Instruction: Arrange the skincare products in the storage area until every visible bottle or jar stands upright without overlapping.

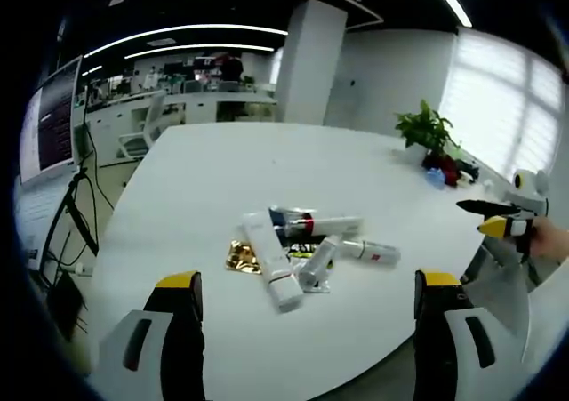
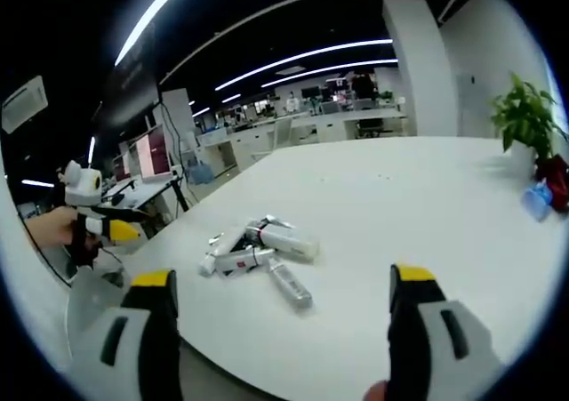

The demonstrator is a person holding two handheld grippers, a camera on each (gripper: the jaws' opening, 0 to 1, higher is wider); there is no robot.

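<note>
the skincare tubes (image 1: 298,250) lie heaped on the counter (image 1: 267,170) — light, slick, likely soft-walled. both grippers' jaws stand apart, holding nothing. take the top tube near its stiff cap — my judgement.

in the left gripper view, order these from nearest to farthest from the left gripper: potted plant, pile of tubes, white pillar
1. pile of tubes: lying flat and overlapping on the white table, just ahead of the open left gripper.
2. potted plant: at the table's far right edge.
3. white pillar: standing beyond the table, upper centre.
</note>
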